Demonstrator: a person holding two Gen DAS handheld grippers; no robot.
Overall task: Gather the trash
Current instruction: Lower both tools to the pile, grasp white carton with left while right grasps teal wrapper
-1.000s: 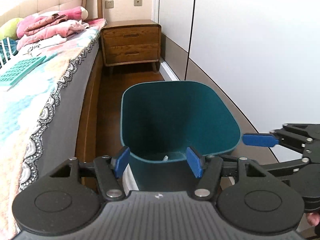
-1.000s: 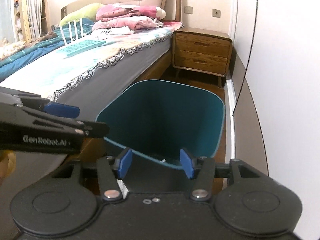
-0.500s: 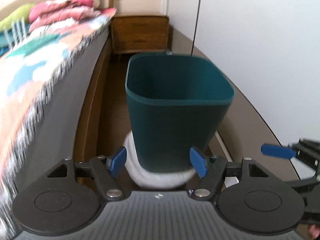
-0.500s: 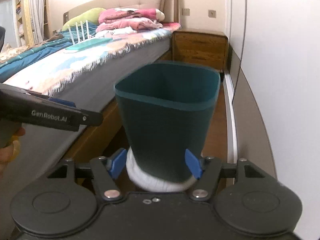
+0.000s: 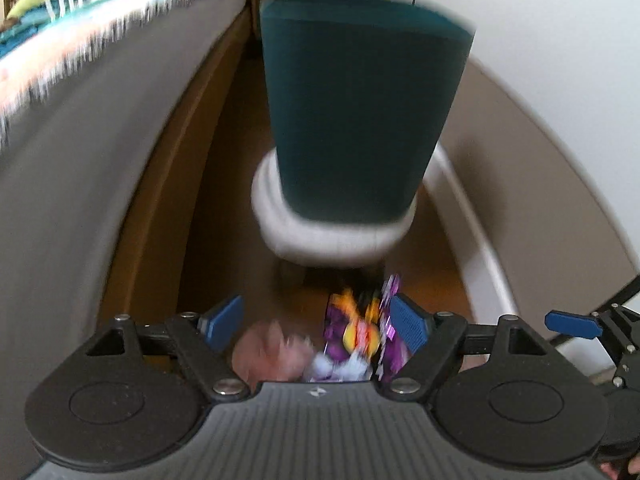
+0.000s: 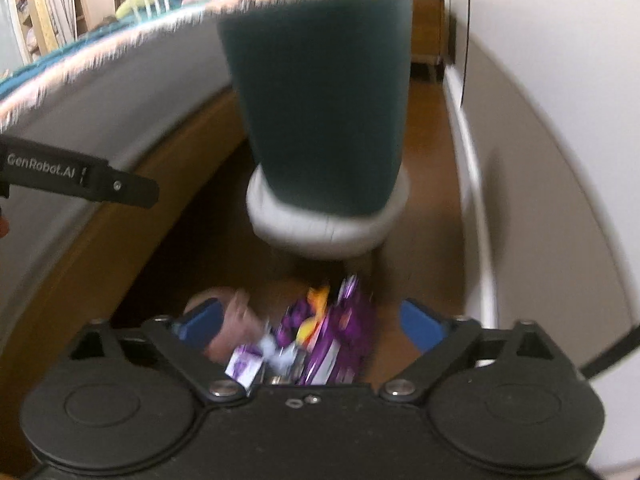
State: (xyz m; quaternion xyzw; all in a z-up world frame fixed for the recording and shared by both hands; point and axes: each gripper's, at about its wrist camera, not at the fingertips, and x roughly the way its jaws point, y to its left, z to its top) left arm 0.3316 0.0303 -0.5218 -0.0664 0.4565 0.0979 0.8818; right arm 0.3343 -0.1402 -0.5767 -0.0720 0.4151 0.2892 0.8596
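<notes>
Your left gripper (image 5: 318, 322) points down at the floor with its jaws spreading apart; the blue pads (image 5: 406, 320) touch nothing, though a purple wrapper (image 5: 360, 334) with orange and yellow print lies on the floor in the gap between them, close against the right-hand pad in that view. Whether pad and wrapper meet you cannot tell through the blur. A pinkish crumpled piece (image 5: 268, 350) sits just beside the wrapper, nearer the other pad.

Your right gripper (image 6: 310, 322) is likewise aimed downward, jaws widening and clamped on nothing. In its view the same purple wrapper (image 6: 328, 332) lies between the pads, with the pinkish piece (image 6: 236, 326) partly behind the left-hand pad (image 6: 200, 322), and a small white and purple scrap (image 6: 244, 364) near the gripper body.

Beyond the litter stands the dark teal bin (image 5: 360, 112), upright on a white ring-shaped base (image 5: 332, 240) on the brown wooden floor (image 5: 236, 200). The bed (image 5: 72, 128) with its grey side and patterned cover runs along one side; a pale wall panel (image 5: 540, 160) runs along the other. The left gripper's black arm (image 6: 80, 178) crosses the edge of the right view, and the right gripper's blue pad (image 5: 574, 324) shows at the edge of the left view. Both views are motion-blurred.
</notes>
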